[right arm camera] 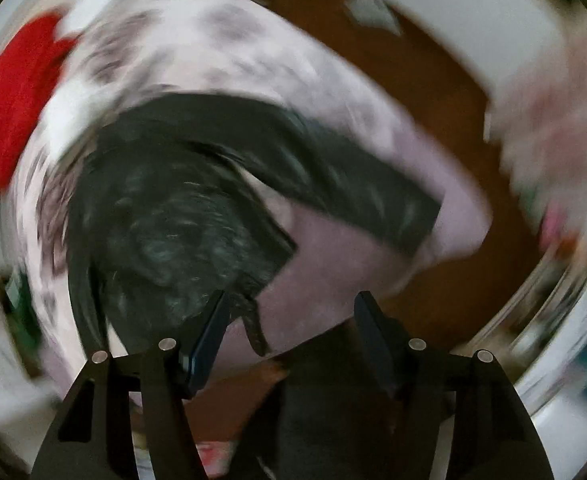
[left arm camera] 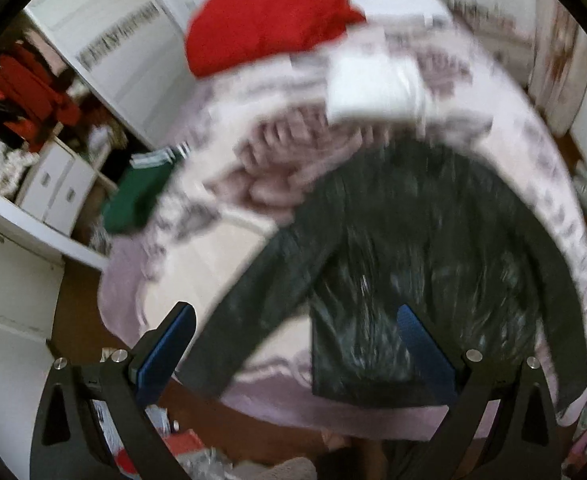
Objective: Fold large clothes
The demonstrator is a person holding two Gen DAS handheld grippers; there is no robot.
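A large dark grey long-sleeved garment [left arm camera: 433,248] lies spread on a pale pink patterned bedspread [left arm camera: 253,160], one sleeve [left arm camera: 261,292] stretched toward the bed's near edge. My left gripper [left arm camera: 293,316] is open and empty, held above the garment's near hem. In the right wrist view the same garment [right arm camera: 173,216] lies below, its other sleeve [right arm camera: 353,188] running right. My right gripper [right arm camera: 291,302] is open and empty above the hem corner. Both views are blurred by motion.
A red folded item [left arm camera: 269,16], a white folded item [left arm camera: 373,84] and a green folded item [left arm camera: 137,196] lie on the bed. An open wardrobe [left arm camera: 33,152] stands at left. Brown floor [right arm camera: 433,80] with clutter surrounds the bed.
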